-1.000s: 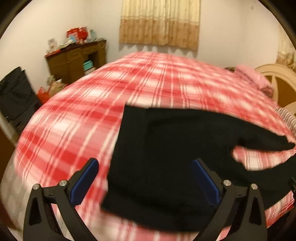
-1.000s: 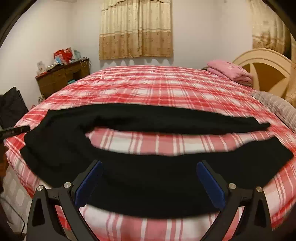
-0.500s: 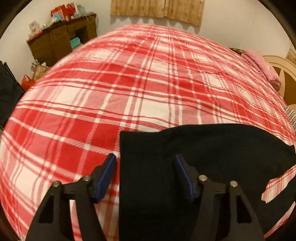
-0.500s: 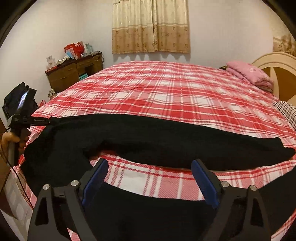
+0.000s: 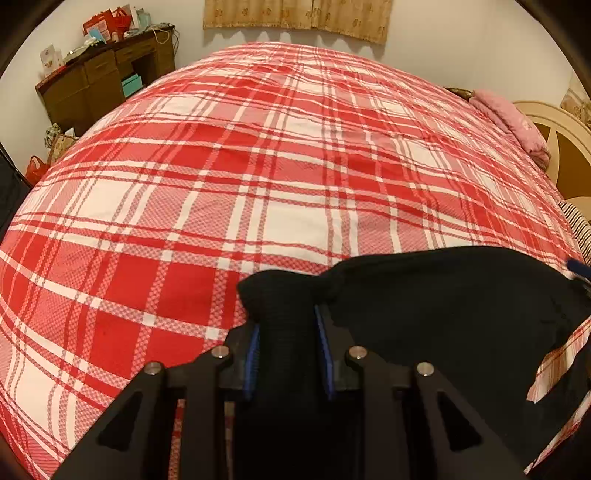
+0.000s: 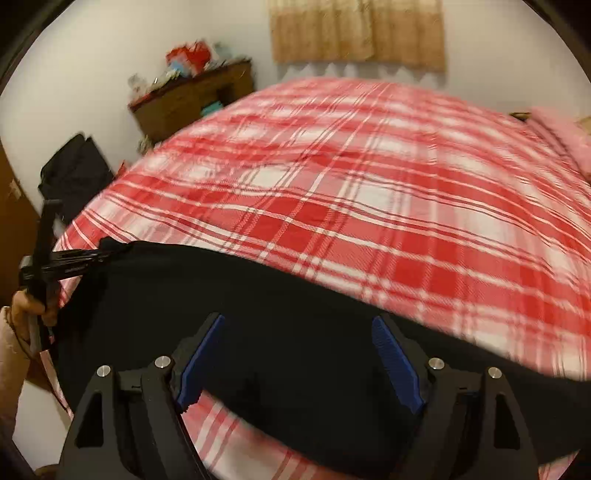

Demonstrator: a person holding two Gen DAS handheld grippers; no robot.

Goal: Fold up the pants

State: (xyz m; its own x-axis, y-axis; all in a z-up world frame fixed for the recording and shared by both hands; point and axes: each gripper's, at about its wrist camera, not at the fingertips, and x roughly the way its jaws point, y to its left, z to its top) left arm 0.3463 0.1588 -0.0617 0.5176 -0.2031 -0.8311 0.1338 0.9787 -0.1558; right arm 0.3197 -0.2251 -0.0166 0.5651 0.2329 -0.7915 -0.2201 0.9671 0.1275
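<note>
Black pants lie spread across the near edge of a red-and-white plaid bed. My left gripper is closing, and its blue pads pinch a bunched corner of the pants' waist end. In the right wrist view the same gripper shows at the far left, gripping that corner, with a person's hand behind it. My right gripper hovers over the black pants near their far edge. Its jaws are wide and slowly closing, with cloth under and between them but the pads not pressing on it.
A brown desk with clutter stands against the far left wall, under a curtain. Folded pink bedding and a cream headboard are at the right. A black bag sits by the wall left of the bed.
The left gripper came down onto the waist corner and shut on it, bunching the cloth. The right gripper swung left along the pants, its jaws narrowing a little.
</note>
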